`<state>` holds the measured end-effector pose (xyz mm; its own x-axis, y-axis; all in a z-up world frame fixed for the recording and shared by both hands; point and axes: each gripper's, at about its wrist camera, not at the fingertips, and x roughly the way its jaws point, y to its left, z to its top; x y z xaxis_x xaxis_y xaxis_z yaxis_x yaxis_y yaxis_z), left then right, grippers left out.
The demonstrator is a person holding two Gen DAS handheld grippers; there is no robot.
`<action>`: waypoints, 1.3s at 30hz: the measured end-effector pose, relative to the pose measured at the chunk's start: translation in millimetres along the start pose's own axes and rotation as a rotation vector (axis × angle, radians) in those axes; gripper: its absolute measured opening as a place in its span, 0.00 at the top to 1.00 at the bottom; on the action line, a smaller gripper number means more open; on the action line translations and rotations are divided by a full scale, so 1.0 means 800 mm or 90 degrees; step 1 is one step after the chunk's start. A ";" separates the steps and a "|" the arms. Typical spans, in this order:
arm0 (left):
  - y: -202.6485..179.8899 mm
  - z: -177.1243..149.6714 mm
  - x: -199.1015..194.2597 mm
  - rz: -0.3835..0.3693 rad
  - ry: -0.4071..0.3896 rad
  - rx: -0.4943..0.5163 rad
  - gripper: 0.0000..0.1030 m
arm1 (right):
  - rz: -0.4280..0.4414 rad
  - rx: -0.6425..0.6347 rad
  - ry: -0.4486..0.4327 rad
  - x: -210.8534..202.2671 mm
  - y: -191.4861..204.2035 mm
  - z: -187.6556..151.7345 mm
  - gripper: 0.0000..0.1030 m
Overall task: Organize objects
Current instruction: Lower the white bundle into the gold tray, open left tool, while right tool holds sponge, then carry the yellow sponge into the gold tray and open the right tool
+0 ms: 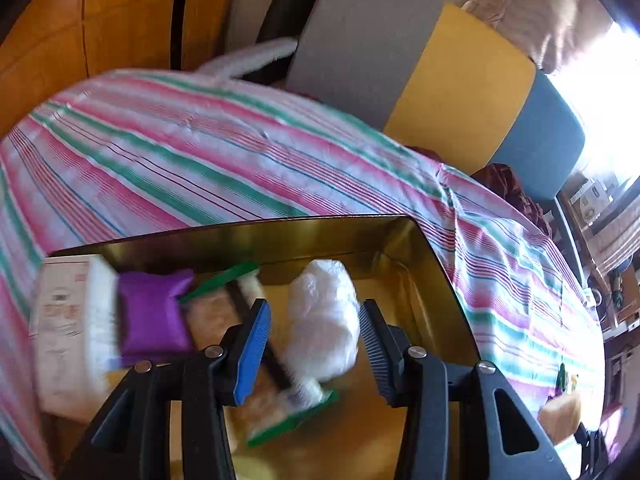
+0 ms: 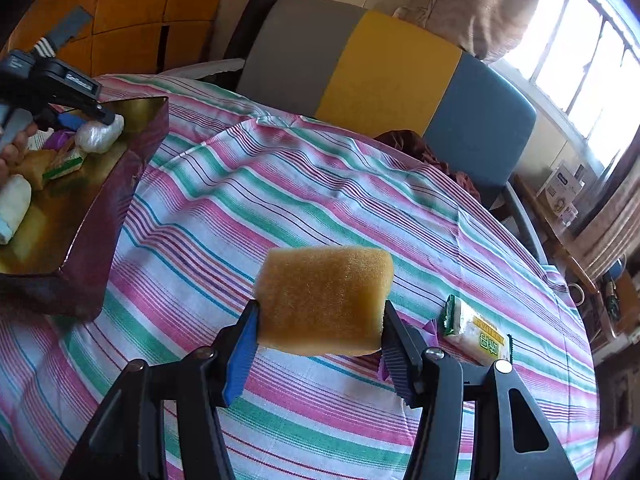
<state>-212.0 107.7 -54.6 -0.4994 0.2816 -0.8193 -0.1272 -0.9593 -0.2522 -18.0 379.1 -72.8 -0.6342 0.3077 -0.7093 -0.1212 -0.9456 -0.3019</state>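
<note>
A gold-lined tray point(image 1: 280, 226) with a maroon outer wall point(image 2: 132, 152) stands on the striped tablecloth point(image 2: 280, 200). In it lie a white plastic-wrapped bundle point(image 1: 324, 320), a purple packet point(image 1: 152, 316), a white box point(image 1: 68, 320) and a green-edged packet point(image 1: 288, 412). My left gripper point(image 1: 314, 304) hangs over the tray, jaws apart on either side of the white bundle, the pads not pressing it. From the right wrist view that gripper point(image 2: 88, 124) sits at the far left, held by a hand point(image 2: 12, 148). My right gripper point(image 2: 320, 308) is shut on a yellow-brown sponge point(image 2: 324, 292), held above the cloth.
A white and green packet point(image 2: 476, 332) and a purple wrapper point(image 2: 432, 328) lie on the cloth near the right gripper. A chair with a grey, yellow and blue back point(image 2: 380, 72) stands behind the table. Shelves with boxes point(image 2: 560, 192) line the right side.
</note>
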 end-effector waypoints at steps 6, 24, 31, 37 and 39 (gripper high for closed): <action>0.002 -0.044 -0.072 0.011 -0.049 0.046 0.55 | 0.019 0.027 -0.006 -0.005 -0.008 0.002 0.44; 0.072 -0.146 -0.161 0.035 -0.094 0.039 0.55 | 0.278 0.015 -0.081 -0.072 0.140 0.120 0.43; 0.101 -0.154 -0.162 0.026 -0.089 0.003 0.55 | 0.315 -0.016 0.043 -0.006 0.240 0.155 0.42; 0.119 -0.160 -0.160 0.023 -0.084 -0.020 0.55 | 0.368 -0.022 0.120 0.030 0.285 0.144 0.37; 0.119 -0.161 -0.160 0.024 -0.084 -0.021 0.55 | 0.375 -0.019 0.126 0.033 0.287 0.141 0.36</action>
<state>-49.7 -17.3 -40.1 -0.6113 0.2383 -0.7547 -0.0791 -0.9672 -0.2414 -148.2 158.2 -88.9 -0.4336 -0.2487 -0.8661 0.2299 -0.9599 0.1605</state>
